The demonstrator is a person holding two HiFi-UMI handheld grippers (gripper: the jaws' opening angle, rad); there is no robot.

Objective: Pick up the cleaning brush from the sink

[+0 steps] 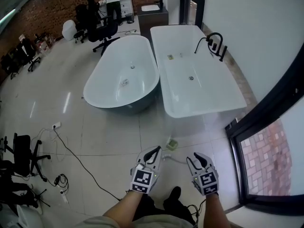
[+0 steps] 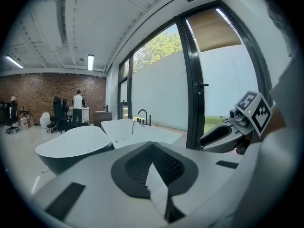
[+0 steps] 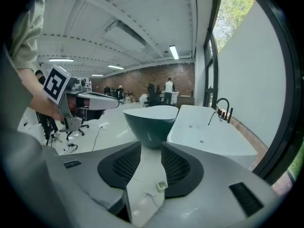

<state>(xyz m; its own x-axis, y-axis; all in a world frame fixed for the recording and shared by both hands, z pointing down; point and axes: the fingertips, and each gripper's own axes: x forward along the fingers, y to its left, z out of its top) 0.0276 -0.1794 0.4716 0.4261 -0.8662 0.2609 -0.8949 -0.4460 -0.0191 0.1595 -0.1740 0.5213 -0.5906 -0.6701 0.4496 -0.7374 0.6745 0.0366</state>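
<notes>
Left gripper (image 1: 153,150): tips together, nothing clamped. Right gripper (image 1: 197,157): jaws apart, nothing between the pads. Cleaning brush: cannot be made out. A small pale object (image 1: 172,144) lies on the floor at 12 o'clock. The oval tub (image 1: 102,96) is at 11 and the rectangular tub (image 1: 209,104) at 1.

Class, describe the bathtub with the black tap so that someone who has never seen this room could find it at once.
Start at the tall dark-framed window on the right. Alongside it stands a white rectangular bathtub. It alone carries a curved black tap on its rim; the neighbouring oval bathtub, dark teal outside, shows none.
</notes>
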